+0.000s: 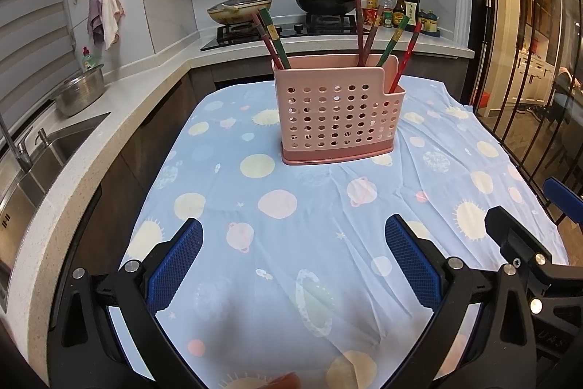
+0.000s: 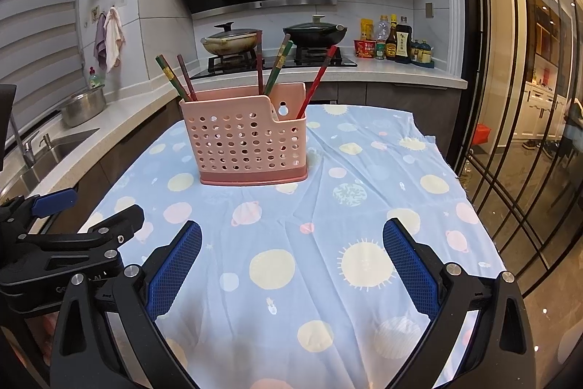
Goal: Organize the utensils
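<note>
A pink perforated utensil holder point(image 1: 337, 113) point(image 2: 247, 141) stands upright on the far half of a table covered by a blue planet-print cloth point(image 1: 291, 243) point(image 2: 309, 261). Several red and green chopsticks point(image 1: 391, 41) point(image 2: 277, 66) stand in it, leaning outward at both ends. My left gripper point(image 1: 293, 239) is open and empty, low over the near part of the cloth. My right gripper point(image 2: 291, 239) is open and empty beside it; it shows at the right edge of the left wrist view point(image 1: 524, 243). The left gripper shows at the left edge of the right wrist view point(image 2: 73, 239).
A counter with a sink point(image 1: 43, 152) and a steel bowl point(image 1: 78, 92) runs along the left. A stove with two lidded pans point(image 1: 240, 8) and several sauce bottles point(image 1: 399, 6) stands behind the table. A glass partition point(image 2: 528, 133) stands to the right.
</note>
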The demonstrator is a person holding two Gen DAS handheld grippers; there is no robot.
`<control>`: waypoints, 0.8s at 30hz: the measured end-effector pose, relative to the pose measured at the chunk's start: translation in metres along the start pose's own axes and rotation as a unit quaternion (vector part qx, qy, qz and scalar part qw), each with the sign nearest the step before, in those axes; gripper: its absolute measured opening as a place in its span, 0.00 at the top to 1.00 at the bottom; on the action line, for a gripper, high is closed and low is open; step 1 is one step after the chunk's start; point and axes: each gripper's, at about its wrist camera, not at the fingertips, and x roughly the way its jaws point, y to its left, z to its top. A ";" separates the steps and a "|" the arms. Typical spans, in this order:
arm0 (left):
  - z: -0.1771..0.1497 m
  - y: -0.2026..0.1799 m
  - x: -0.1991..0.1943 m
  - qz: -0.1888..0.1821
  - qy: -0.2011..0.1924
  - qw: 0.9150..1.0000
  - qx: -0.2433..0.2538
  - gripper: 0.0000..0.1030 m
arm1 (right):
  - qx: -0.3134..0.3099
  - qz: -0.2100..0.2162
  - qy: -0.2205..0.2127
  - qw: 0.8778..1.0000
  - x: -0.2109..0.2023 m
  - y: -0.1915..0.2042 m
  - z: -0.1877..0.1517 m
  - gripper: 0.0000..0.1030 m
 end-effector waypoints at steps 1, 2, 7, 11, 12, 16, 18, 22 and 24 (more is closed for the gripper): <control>0.000 0.000 0.000 0.000 0.000 1.000 0.000 0.07 | 0.000 0.000 0.000 1.000 0.000 0.001 0.000 0.07; 0.001 0.000 0.001 -0.001 0.001 1.000 0.000 0.07 | 0.000 0.000 0.000 1.000 0.001 0.001 0.000 0.07; 0.002 0.002 0.004 -0.003 0.005 1.000 -0.007 0.07 | -0.003 -0.001 0.001 1.000 0.002 0.002 -0.001 0.07; 0.002 0.005 0.006 -0.002 0.006 1.000 -0.012 0.07 | -0.001 -0.003 0.002 1.000 0.004 0.001 -0.001 0.07; 0.002 0.006 0.007 0.000 0.006 1.000 -0.015 0.07 | -0.001 -0.003 0.003 1.000 0.005 0.000 -0.001 0.07; 0.001 0.011 0.013 0.004 0.009 1.000 -0.025 0.07 | -0.001 -0.005 0.005 1.000 0.008 0.001 -0.002 0.07; 0.001 0.011 0.015 0.007 0.010 1.000 -0.026 0.07 | -0.001 -0.006 0.007 1.000 0.010 0.000 -0.002 0.07; 0.000 0.014 0.017 0.014 0.012 0.999 -0.026 0.07 | -0.001 -0.010 0.010 1.000 0.013 -0.001 -0.001 0.07; 0.000 0.016 0.018 0.017 0.011 0.999 -0.026 0.07 | -0.001 -0.011 0.010 1.000 0.015 -0.002 -0.001 0.07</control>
